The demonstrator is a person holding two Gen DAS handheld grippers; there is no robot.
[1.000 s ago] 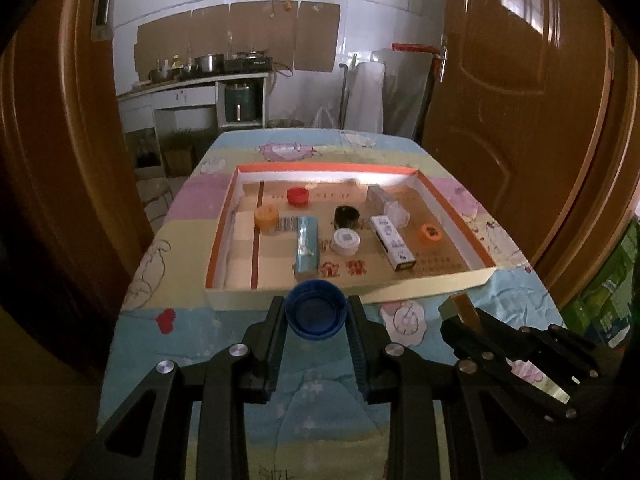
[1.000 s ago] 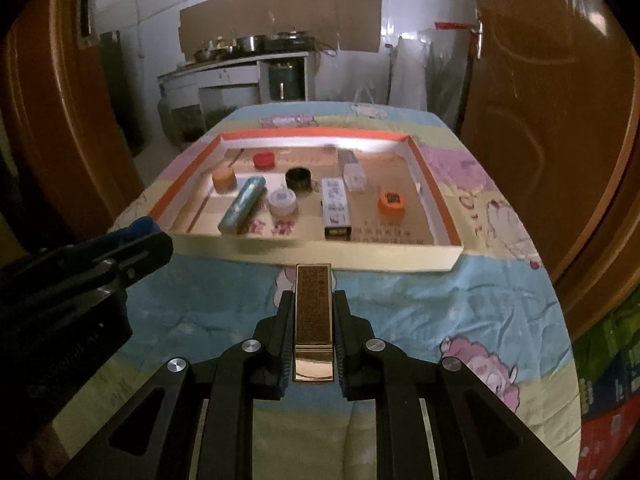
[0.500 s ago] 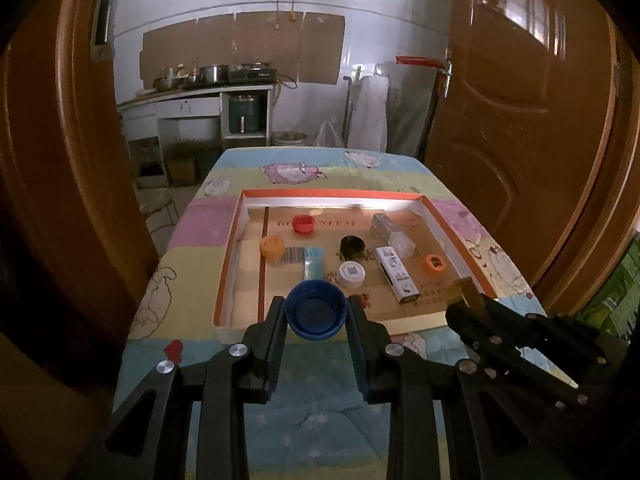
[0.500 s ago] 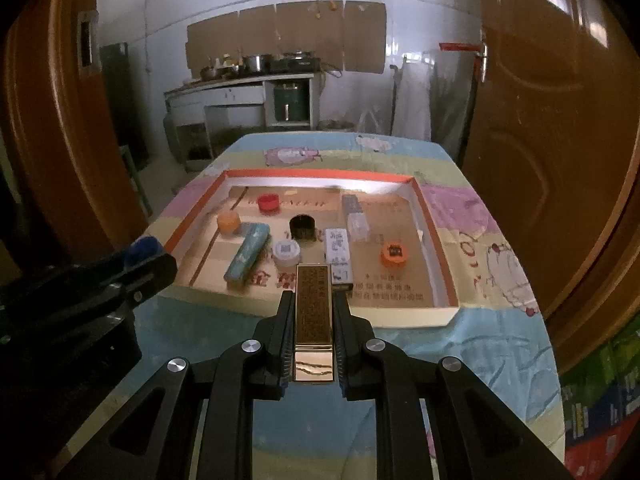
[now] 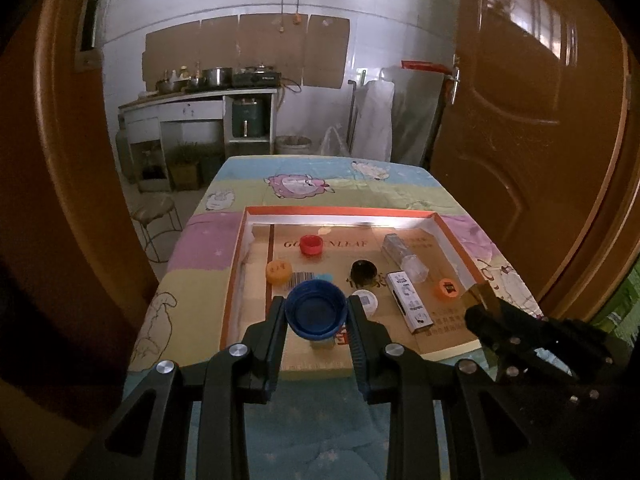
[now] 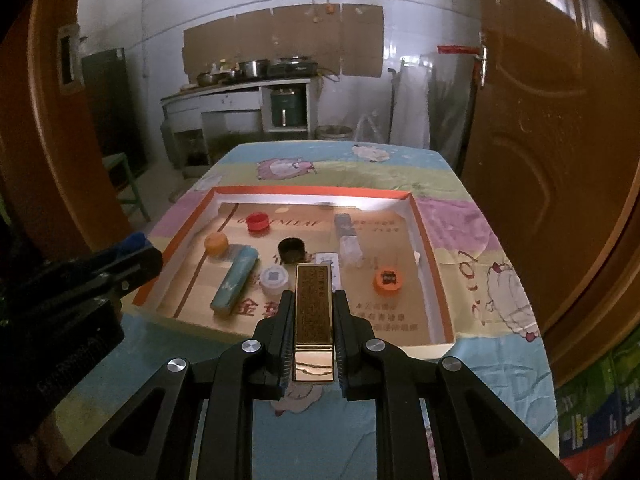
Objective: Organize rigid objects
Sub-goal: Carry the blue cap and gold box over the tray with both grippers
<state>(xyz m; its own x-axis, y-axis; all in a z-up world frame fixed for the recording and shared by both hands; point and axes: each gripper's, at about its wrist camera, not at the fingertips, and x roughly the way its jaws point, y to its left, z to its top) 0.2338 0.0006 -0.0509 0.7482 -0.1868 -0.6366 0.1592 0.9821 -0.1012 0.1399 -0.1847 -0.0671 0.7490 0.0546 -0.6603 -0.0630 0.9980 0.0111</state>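
My left gripper [image 5: 316,312] is shut on a blue bottle cap [image 5: 315,308] and holds it above the near edge of an orange-rimmed cardboard tray [image 5: 236,264]. My right gripper [image 6: 314,312] is shut on a gold rectangular box [image 6: 313,308], held above the tray's [image 6: 424,240] near edge. In the tray lie a red cap [image 6: 257,222], an orange cap [image 6: 216,243], a black cap [image 6: 291,249], a white cap [image 6: 274,278], a light blue box [image 6: 236,280], an orange lid [image 6: 388,279], a white box [image 5: 410,306] and a clear box [image 6: 348,236].
The tray sits on a table with a pastel cartoon cloth [image 6: 492,280]. A wooden door [image 6: 560,160] stands close on the right. A stool [image 5: 154,216] stands left of the table. A kitchen counter [image 5: 200,100] is at the back.
Both grippers have risen and moved forward with their objects, from above the cloth in front of the tray to above the tray's near edge.
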